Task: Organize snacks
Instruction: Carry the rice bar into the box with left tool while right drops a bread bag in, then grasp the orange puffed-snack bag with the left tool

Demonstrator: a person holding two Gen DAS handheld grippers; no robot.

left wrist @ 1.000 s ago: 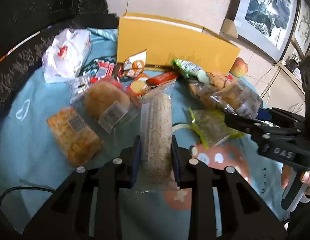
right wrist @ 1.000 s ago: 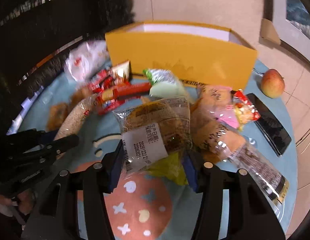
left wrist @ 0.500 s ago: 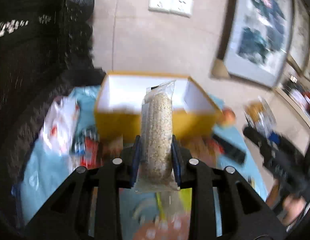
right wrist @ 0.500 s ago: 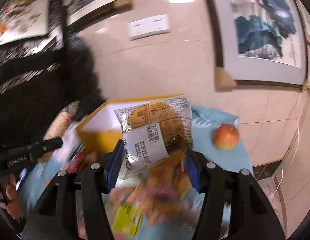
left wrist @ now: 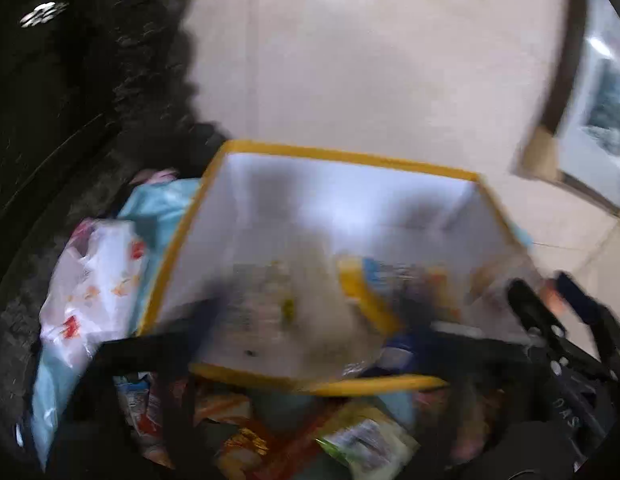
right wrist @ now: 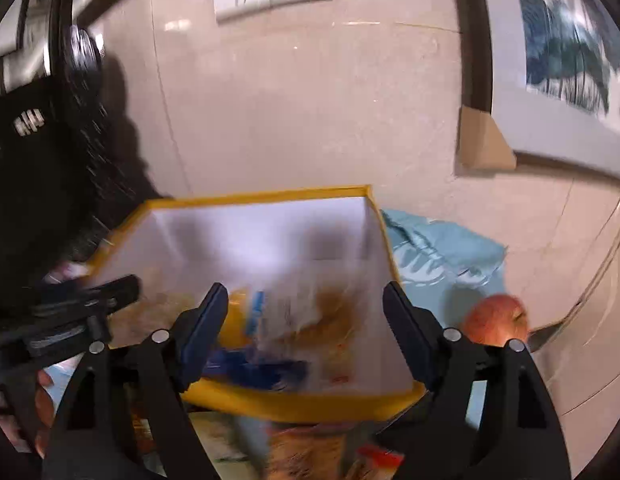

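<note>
Nearest, the right gripper (right wrist: 302, 332) hangs over the yellow-rimmed, white-lined cardboard box (right wrist: 294, 400), jaws opening, pads off the blurred clear-wrapped bread packet (right wrist: 310, 312) dropping inside. The left gripper (left wrist: 310, 336) (smeared by blur) opens too, its clear oat-bar sleeve (left wrist: 266, 300) loose in the box. Beyond: red apple (right wrist: 497, 320), blue cloth (right wrist: 441, 260).

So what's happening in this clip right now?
A person with a gripper in each hand is dropping snacks into the yellow-rimmed, white-lined box. Both the left gripper and the right gripper are opening over it, and blurred clear-wrapped packets are falling inside. More snacks and a red apple remain outside.
</note>
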